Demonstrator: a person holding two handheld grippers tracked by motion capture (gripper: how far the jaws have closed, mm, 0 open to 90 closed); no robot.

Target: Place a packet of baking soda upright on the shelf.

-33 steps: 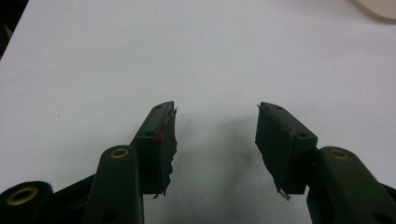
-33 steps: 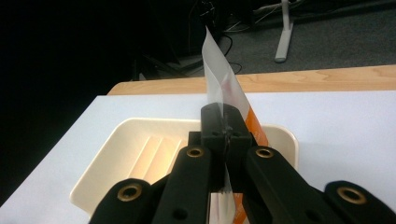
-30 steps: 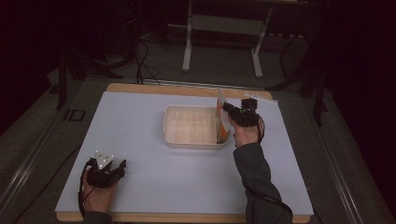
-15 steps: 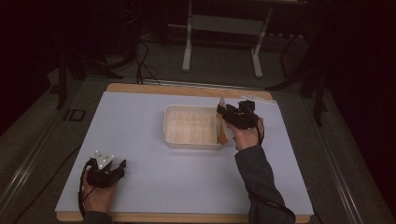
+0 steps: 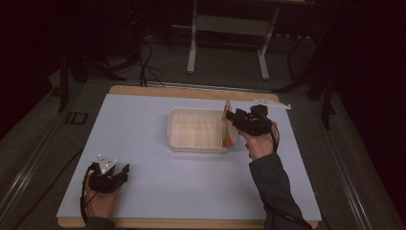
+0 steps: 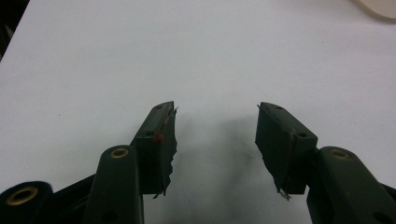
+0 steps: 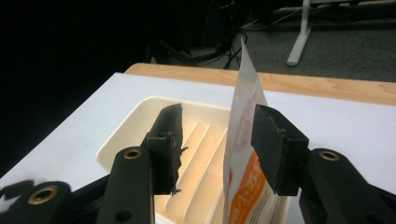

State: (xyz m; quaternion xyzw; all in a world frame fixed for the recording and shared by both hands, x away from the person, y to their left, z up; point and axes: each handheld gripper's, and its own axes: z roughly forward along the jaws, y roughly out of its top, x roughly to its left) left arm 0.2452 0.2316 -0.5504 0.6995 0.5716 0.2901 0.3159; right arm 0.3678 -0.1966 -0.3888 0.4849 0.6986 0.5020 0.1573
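The pouch (image 7: 245, 154) carried orange print on white, with pale red marks higher up; characters showed on the orange band, but they were too blurred to read. It was a thin, flat packet standing upright on its edge at the right end of the cream tray (image 5: 196, 130), its pointed top rising above the rim. The tray (image 7: 140, 128) was a shallow rectangular bin with a ribbed floor, sitting toward the far side of the counter (image 5: 143, 143), a little right of centre.

The right hand-held gripper (image 7: 217, 135) was at the tray's right end, jaws apart, the pouch standing between them; the right jaw looked close to or against the pouch face, and whether it touched could not be told. In the high view that right hand-held gripper (image 5: 232, 116) hung just over the tray's right rim.

The left hand-held gripper (image 5: 117, 171) rested near the near left corner of the counter, well apart from the tray, jaws spread wide over bare white surface (image 6: 196, 60), nothing between them (image 6: 215, 135).

Open room lay across the whole left half and near side of the counter. A wooden edge (image 7: 327, 86) ran along the far side, with dark floor beyond.
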